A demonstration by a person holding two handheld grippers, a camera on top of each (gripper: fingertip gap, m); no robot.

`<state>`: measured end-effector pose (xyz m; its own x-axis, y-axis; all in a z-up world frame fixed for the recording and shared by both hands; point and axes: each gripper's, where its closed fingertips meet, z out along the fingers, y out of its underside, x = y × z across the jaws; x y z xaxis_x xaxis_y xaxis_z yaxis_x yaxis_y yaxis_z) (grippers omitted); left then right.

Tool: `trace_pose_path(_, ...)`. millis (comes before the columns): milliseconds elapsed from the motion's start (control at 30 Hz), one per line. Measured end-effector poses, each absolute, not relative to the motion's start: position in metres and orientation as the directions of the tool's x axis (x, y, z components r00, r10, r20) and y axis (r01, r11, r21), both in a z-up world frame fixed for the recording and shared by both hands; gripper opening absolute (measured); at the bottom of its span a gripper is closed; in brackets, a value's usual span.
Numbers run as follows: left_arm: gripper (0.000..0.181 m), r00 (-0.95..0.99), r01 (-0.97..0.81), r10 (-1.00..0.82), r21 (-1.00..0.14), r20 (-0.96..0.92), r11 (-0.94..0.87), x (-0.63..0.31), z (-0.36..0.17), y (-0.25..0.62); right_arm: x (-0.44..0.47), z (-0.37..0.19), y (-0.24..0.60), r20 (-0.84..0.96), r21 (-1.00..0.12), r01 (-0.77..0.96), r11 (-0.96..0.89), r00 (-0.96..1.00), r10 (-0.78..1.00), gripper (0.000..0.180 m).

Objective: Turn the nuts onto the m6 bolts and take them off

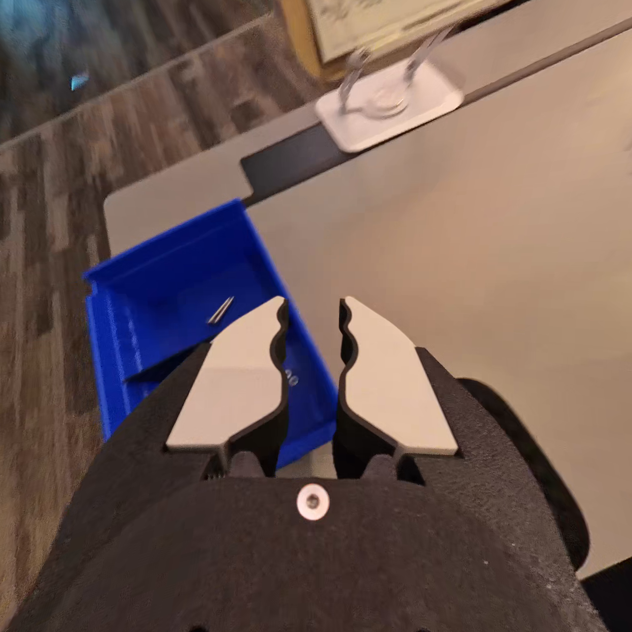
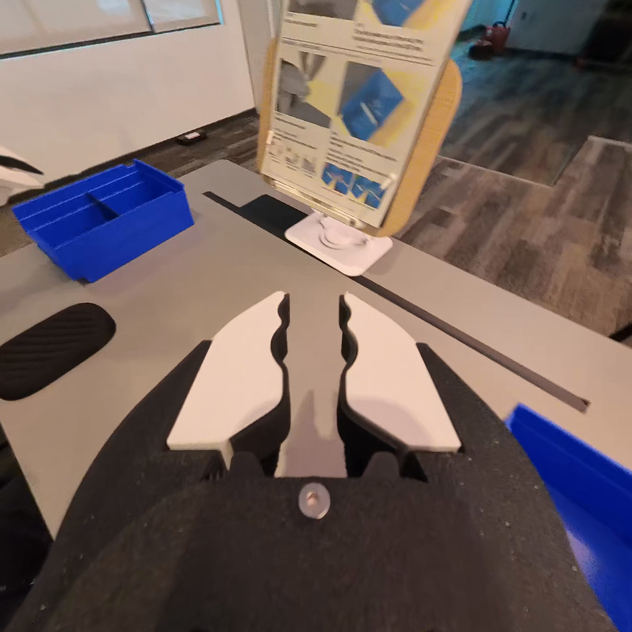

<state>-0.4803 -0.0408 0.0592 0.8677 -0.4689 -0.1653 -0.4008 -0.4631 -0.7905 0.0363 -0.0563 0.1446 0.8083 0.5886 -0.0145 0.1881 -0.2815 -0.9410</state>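
Left wrist view: a blurred silvery bolt (image 1: 220,310) in the blue bin (image 1: 164,273); both claws apart, empty.

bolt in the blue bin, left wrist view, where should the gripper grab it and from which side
Probably mid-shaft, from above. The bolt lies flat on the blue bin floor, so fingers should straddle it crosswise. The left gripper is open and empty.

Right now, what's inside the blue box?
One thin shiny bolt lies inside the blue box, beside a divider. The left gripper fingers hide the near part.
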Motion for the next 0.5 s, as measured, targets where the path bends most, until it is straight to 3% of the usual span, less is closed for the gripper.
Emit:
trace_pose_path(300, 0.025, 0.892, -0.440, -0.414, -0.572, -0.184, -0.693, -0.574, -0.036, -0.035, -0.051, 0.132, -0.043, -0.001, -0.949, 0.209, -0.234, 0.744, 0.668, 0.025)
trace_pose_path(500, 0.025, 0.876, -0.460, -0.456, -0.560, -0.158, -0.689, -0.582, -0.077, -0.031, -0.056, 0.111, -0.023, 0.056, -0.933, 0.268, -0.241, 0.768, 0.638, 0.024)
